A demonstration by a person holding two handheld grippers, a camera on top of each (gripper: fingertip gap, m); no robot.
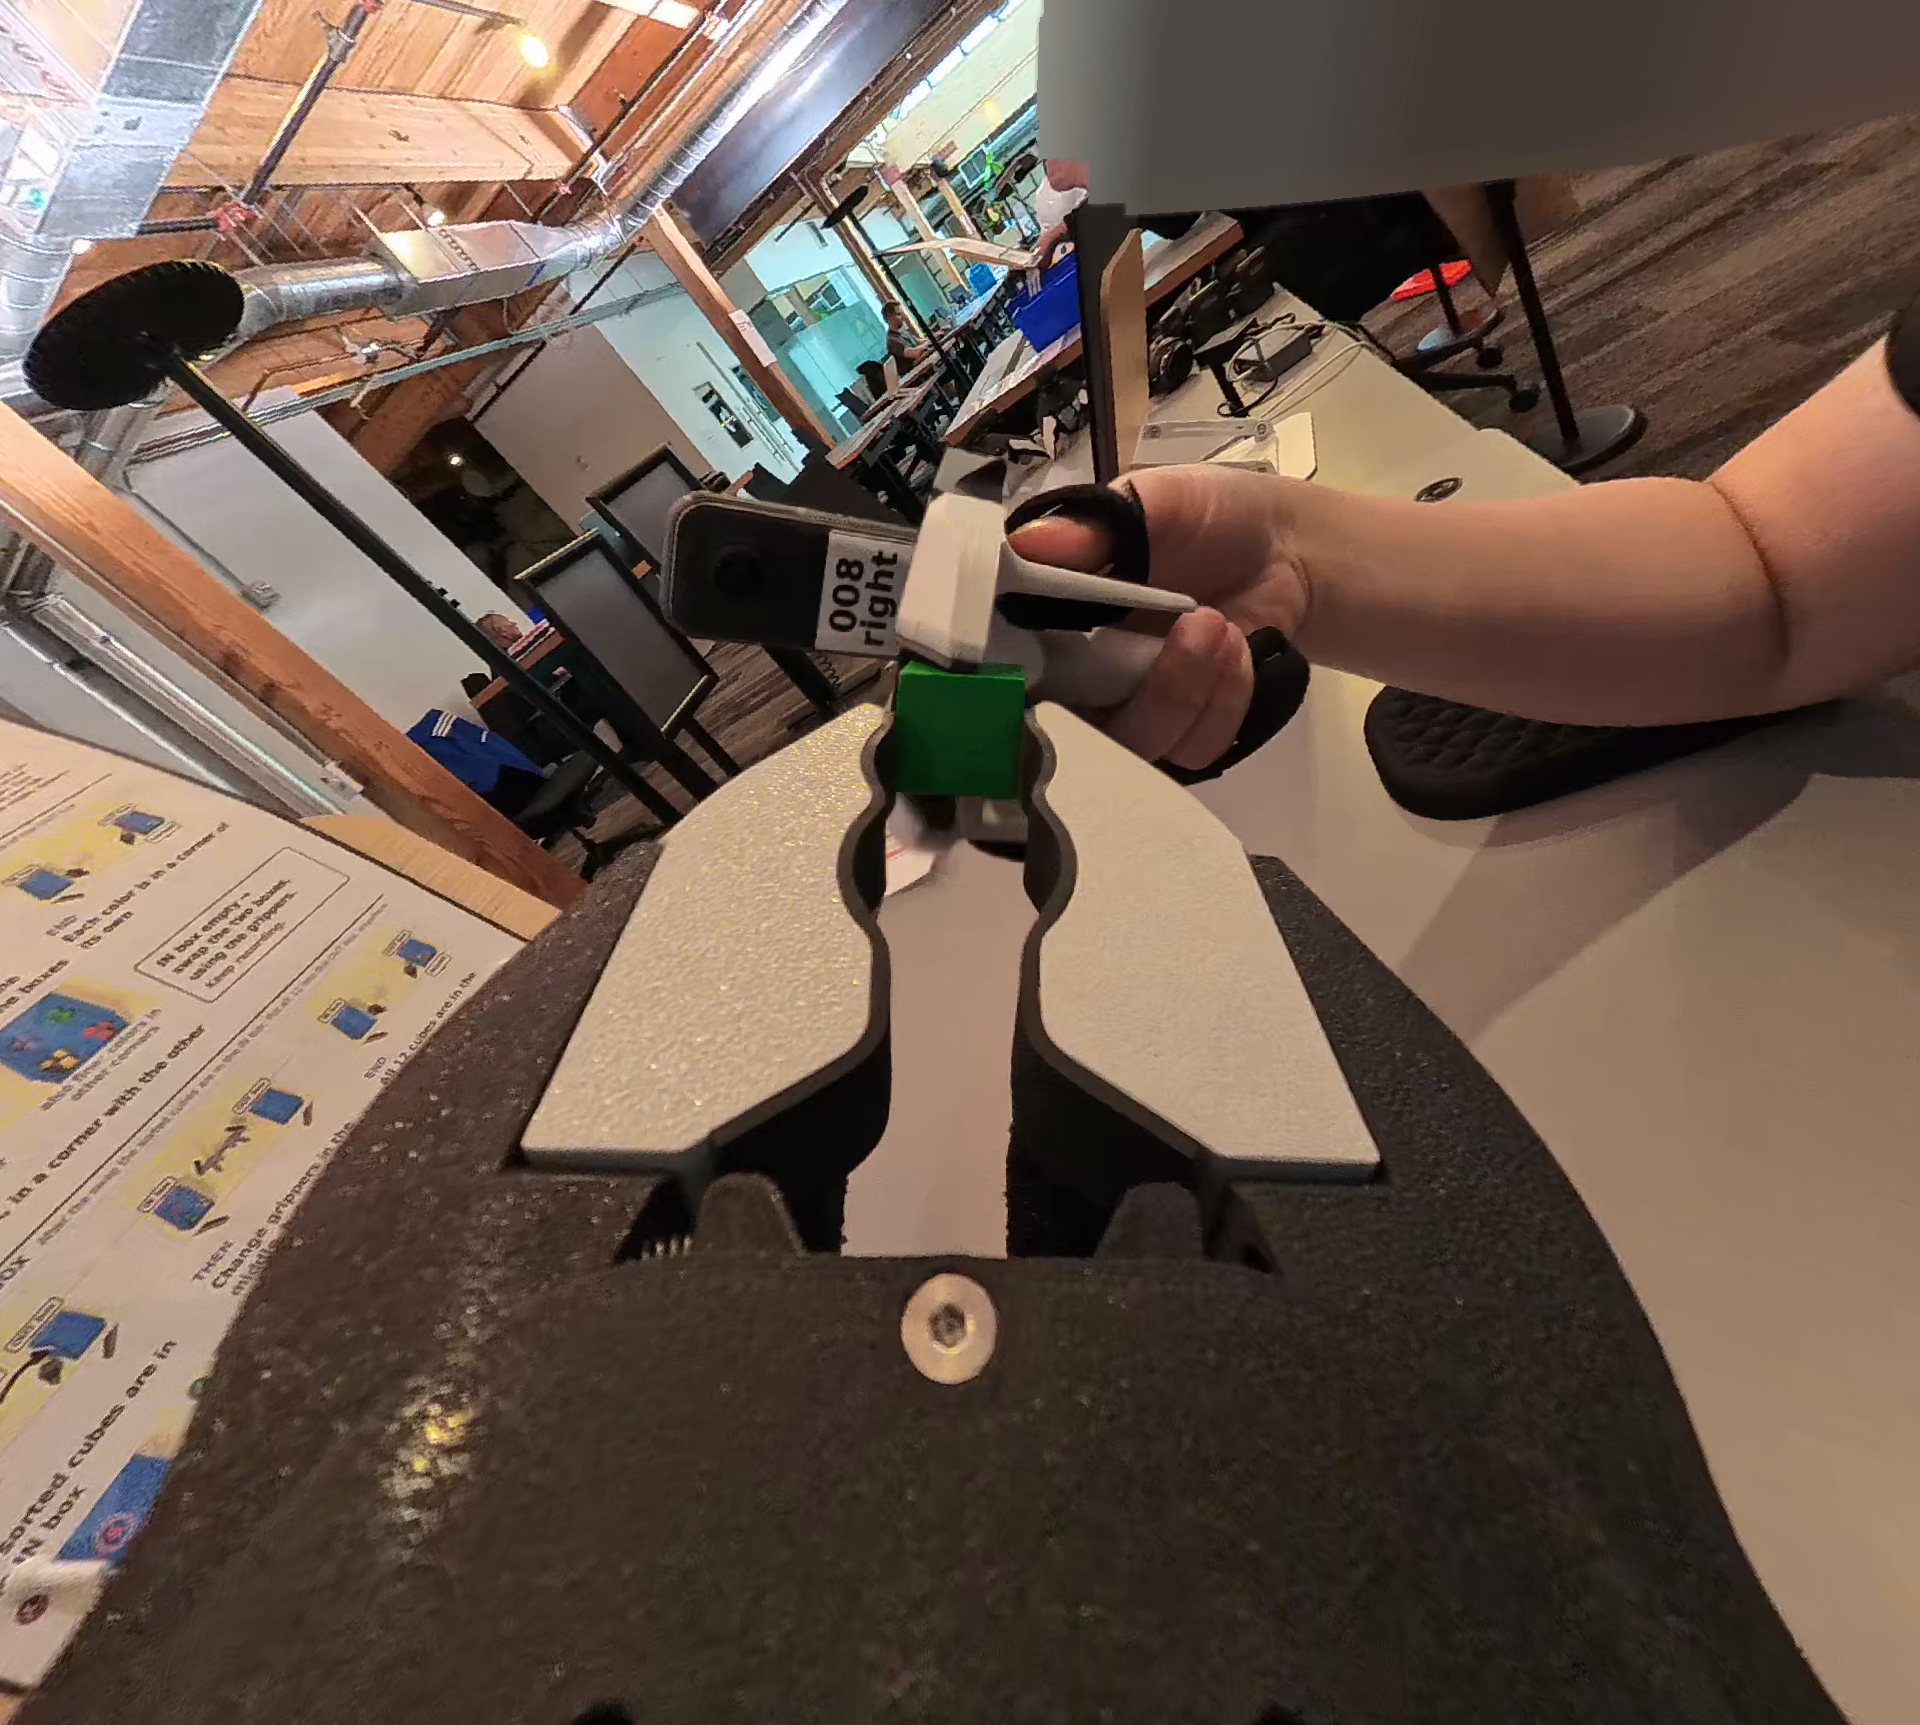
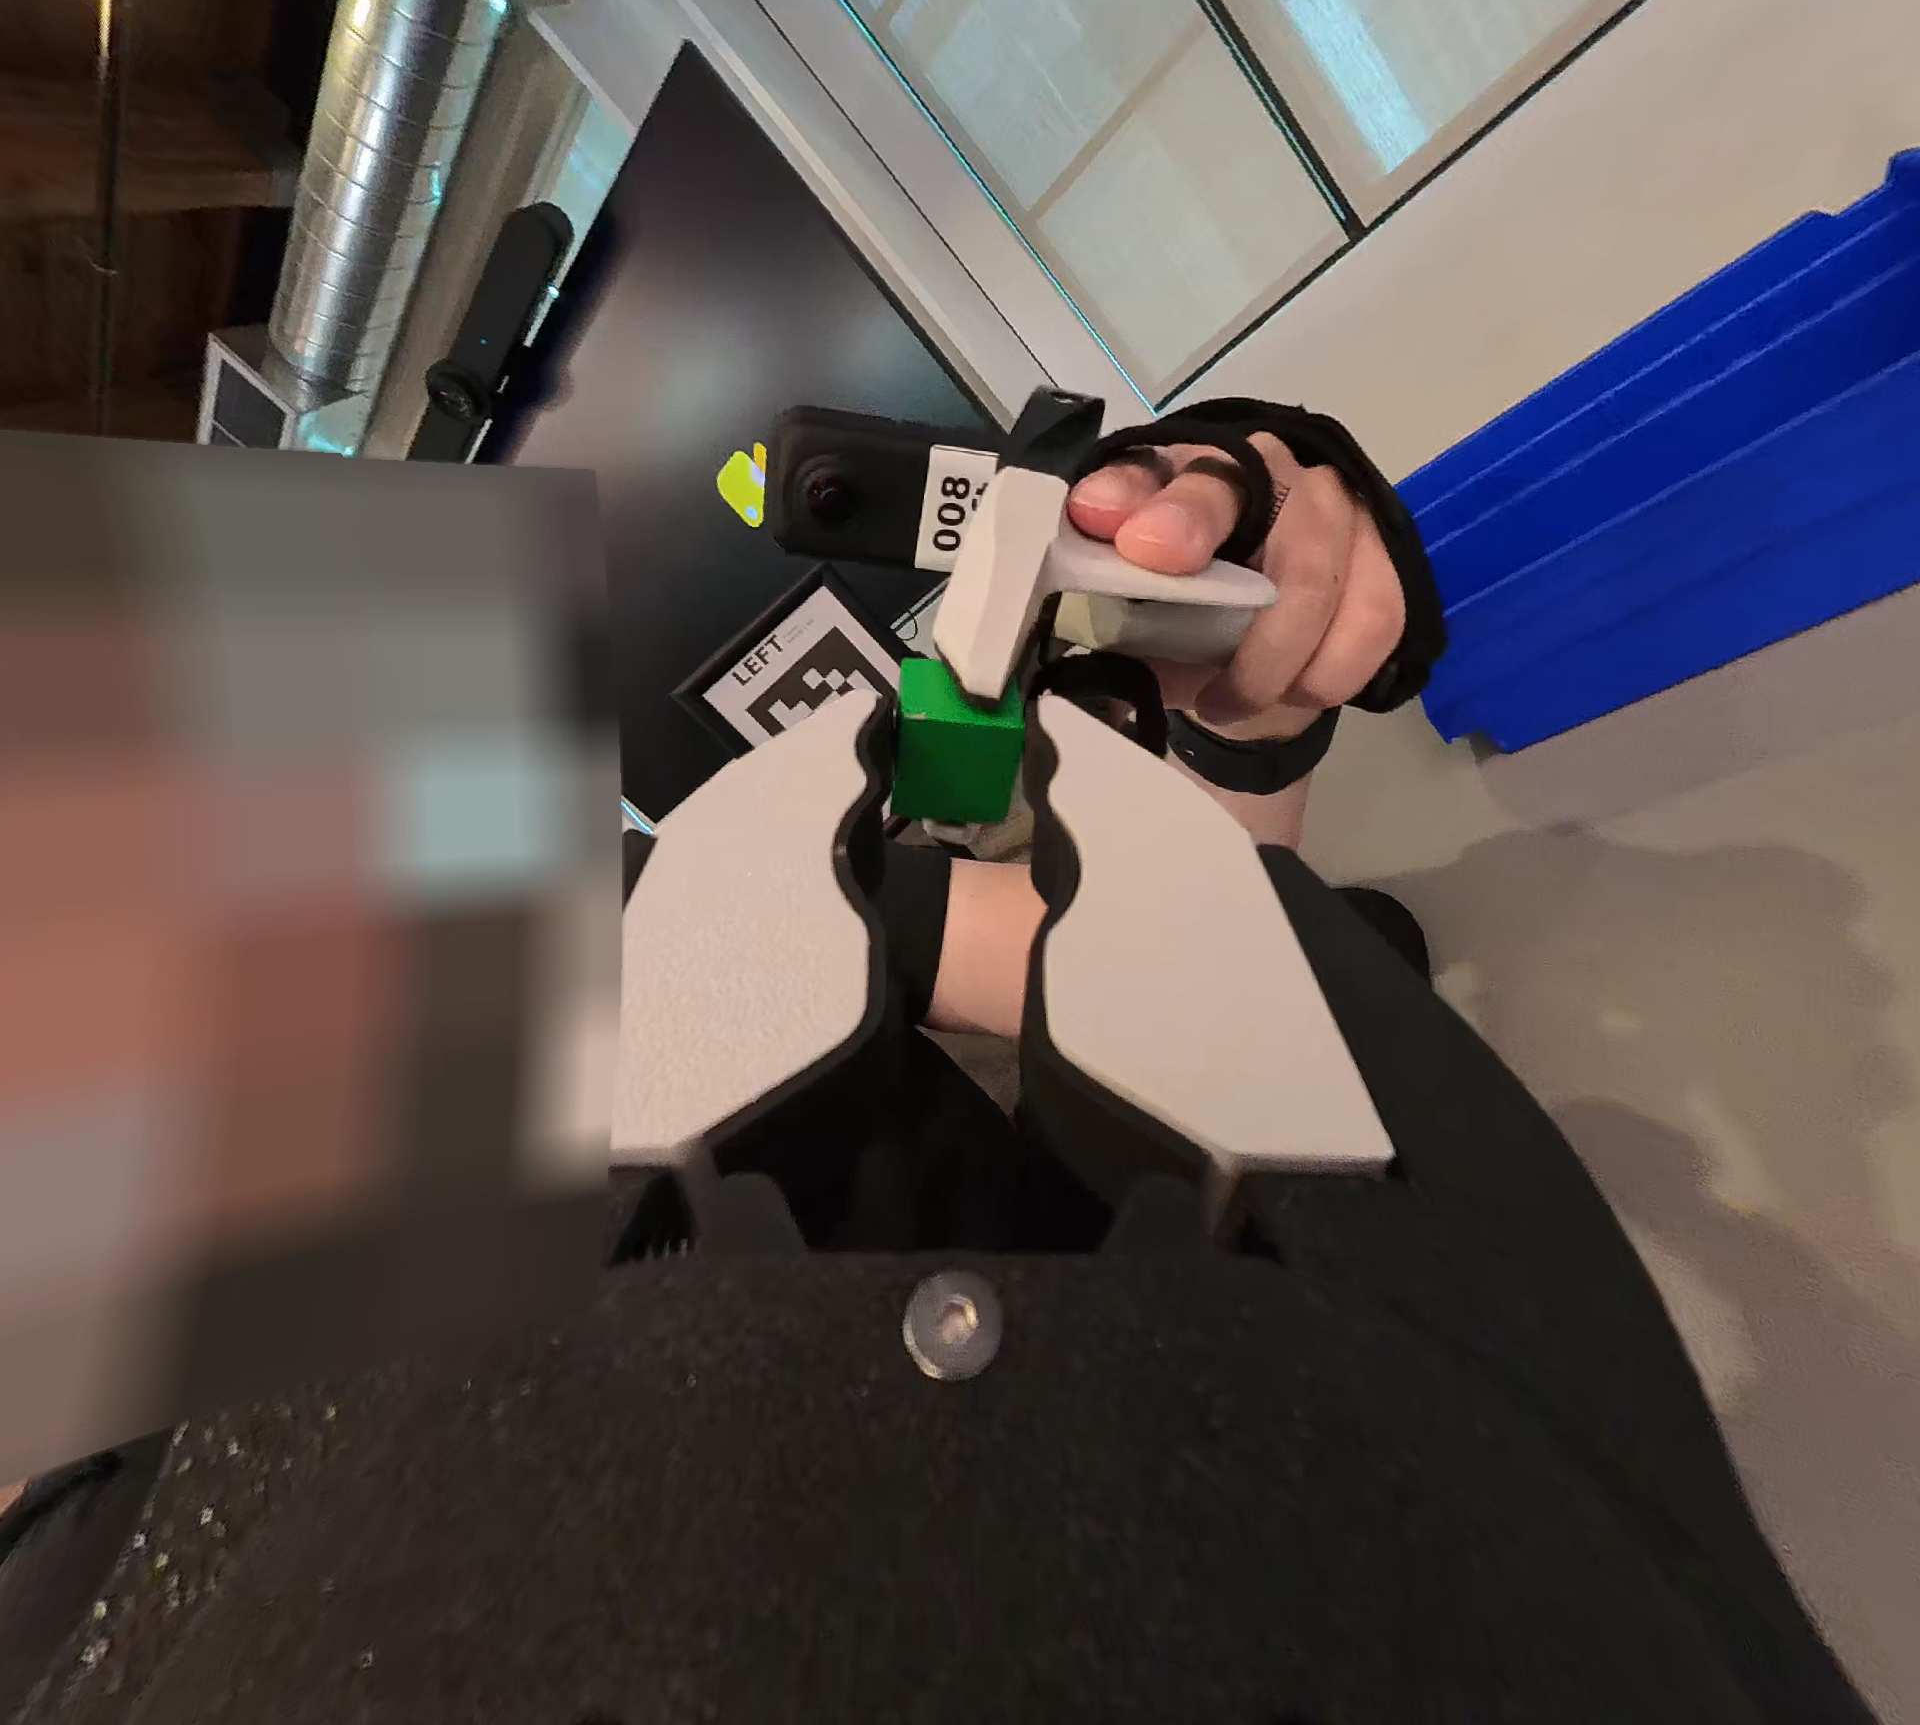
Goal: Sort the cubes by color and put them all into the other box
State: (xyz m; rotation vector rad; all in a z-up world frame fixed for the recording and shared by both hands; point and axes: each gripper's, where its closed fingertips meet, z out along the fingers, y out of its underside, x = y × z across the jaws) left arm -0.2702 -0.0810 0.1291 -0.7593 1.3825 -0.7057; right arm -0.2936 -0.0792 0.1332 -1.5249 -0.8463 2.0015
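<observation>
The green cube (image 1: 956, 735) is up in the air, not in any box. It sits right in the middle of both pictures, at the very tips of both tools.

The left hand-held gripper (image 1: 956, 740) looks closed on the cube, with one finger on each side of it. The right hand-held gripper (image 2: 961, 761) looks closed on the cube too. In the right wrist view there may be a thin gap at the cube's right side, so that hold is less sure.

The two tools point at each other, nose to nose, and both hands are the same short way from the cube. Each one's white finger shows on top of the cube in the other's picture, so they seem to hold it across different sides. The cube has no long side; it is the same all round.

This looks like passing the cube from one hand to the other. One tool should let go only when the other has it tight, or the cube may drop.

The blue box (image 2: 1662, 480) lies at the right edge of the right wrist view, behind the left hand (image 2: 1278, 574). It is near, with bare tabletop (image 2: 1610, 1000) below it. In the left wrist view a paper sheet (image 1: 208, 1052) lies at the lower left, and a black pad (image 1: 1507, 750) sits under the right arm.
</observation>
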